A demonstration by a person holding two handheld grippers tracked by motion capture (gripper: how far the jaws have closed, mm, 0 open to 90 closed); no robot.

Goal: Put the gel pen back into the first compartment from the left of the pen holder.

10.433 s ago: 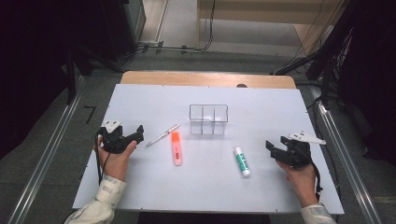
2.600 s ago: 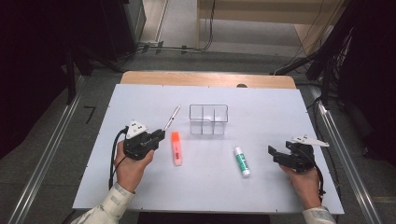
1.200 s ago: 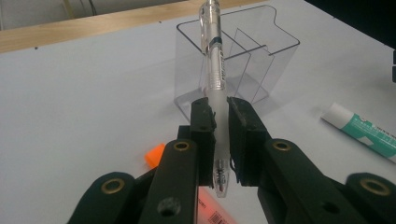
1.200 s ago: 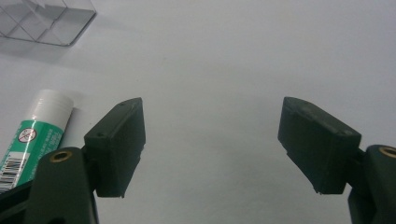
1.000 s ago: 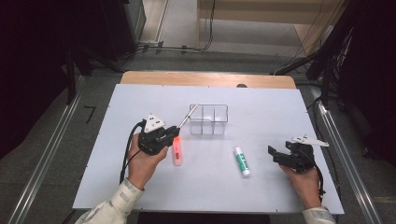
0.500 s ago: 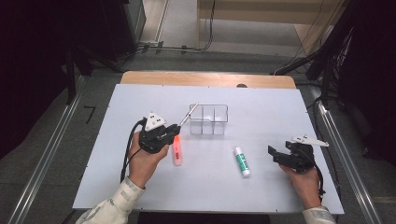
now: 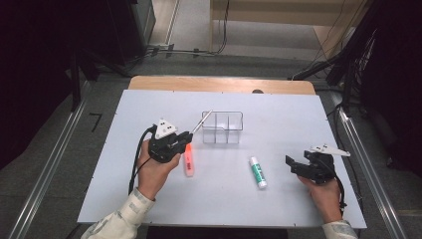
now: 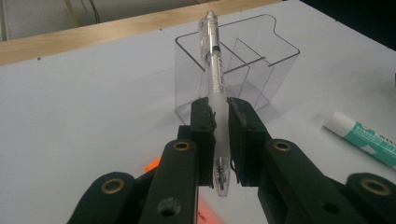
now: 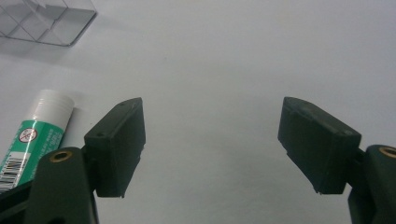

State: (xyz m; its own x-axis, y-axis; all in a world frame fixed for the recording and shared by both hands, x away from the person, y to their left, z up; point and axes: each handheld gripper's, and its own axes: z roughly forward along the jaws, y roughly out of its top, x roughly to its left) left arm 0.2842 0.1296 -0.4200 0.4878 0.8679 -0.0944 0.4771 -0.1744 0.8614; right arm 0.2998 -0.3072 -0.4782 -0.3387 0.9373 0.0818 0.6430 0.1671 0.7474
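Observation:
My left gripper [image 7: 185, 138] [image 8: 219, 135] is shut on a clear ballpoint pen [image 8: 213, 65] [image 7: 201, 122]. The pen points up and away toward the left end of a clear three-compartment holder [image 7: 222, 128] [image 8: 243, 56]. An orange highlighter [image 7: 188, 158] lies on the white table just below that gripper. A white and green glue stick [image 7: 258, 172] [image 9: 32, 135] lies right of the middle. My right gripper [image 7: 294, 167] [image 9: 212, 144] rests near the table's right side, open with nothing between its jaws, the glue stick to its left.
The white table top [image 7: 278, 109] has a wooden strip [image 7: 219, 84] along its far edge. Metal rails [image 7: 45, 164] run along both sides, and cables lie on the floor [image 7: 164, 50] beyond.
Over the earlier frames my left gripper took the pen off the table and carried it right toward the holder's left end. In the last half second it barely shifted. The right gripper stayed put.

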